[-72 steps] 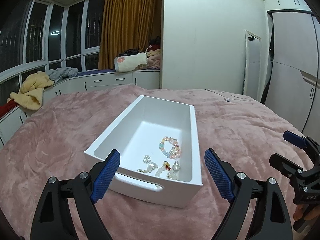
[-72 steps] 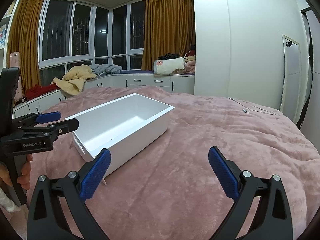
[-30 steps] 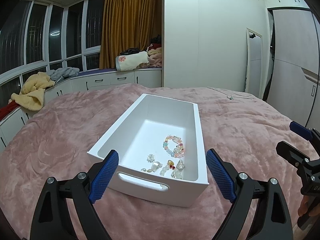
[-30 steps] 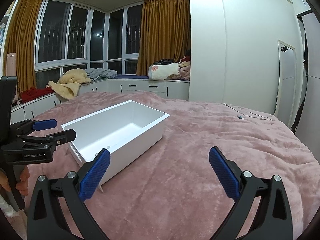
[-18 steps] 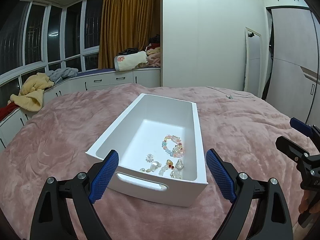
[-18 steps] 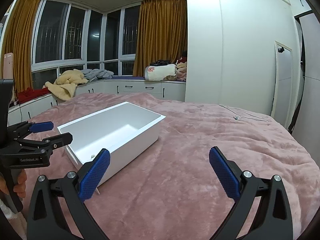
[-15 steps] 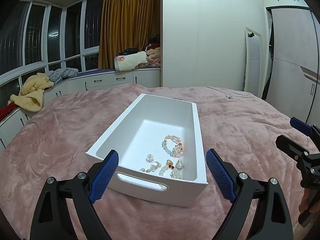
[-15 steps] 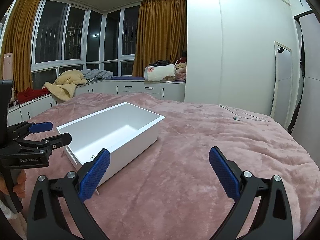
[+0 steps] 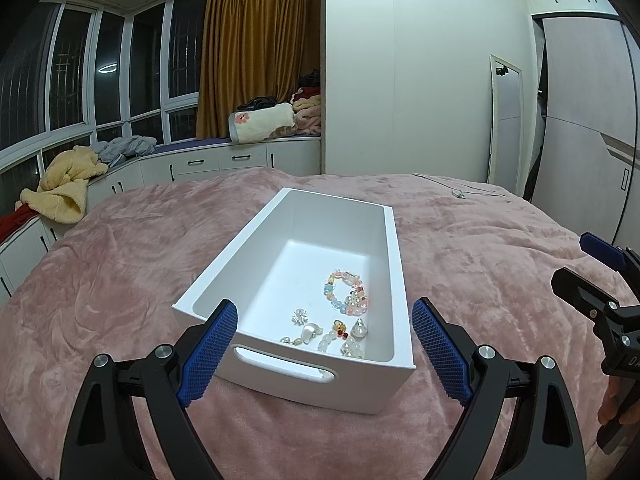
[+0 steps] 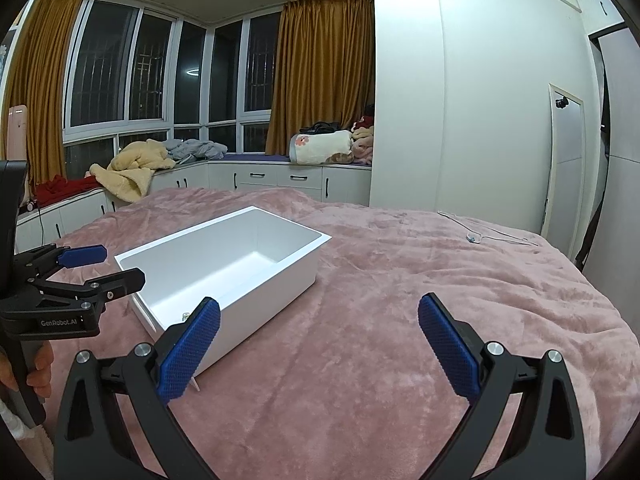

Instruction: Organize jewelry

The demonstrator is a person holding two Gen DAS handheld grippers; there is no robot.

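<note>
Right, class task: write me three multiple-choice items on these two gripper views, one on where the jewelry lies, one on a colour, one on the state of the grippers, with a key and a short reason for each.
1. Where does the jewelry lie?
A. Spread on the blanket
B. Inside the white bin, at its handle end
C. On the window seat

2. What colour is the blanket under the bin?
A. Pink
B. Green
C. Grey

3. How do the two grippers stand?
A. Both open, holding nothing
B. Left shut on the bracelet
C. Right shut on the bin's rim

Key:
1 B: the beaded bracelet and the small loose pieces sit on the floor of the white bin, near the handle slot.
2 A: the blanket around the bin is pink.
3 A: the left gripper and the right gripper both show blue pads spread wide with nothing between them.
</note>
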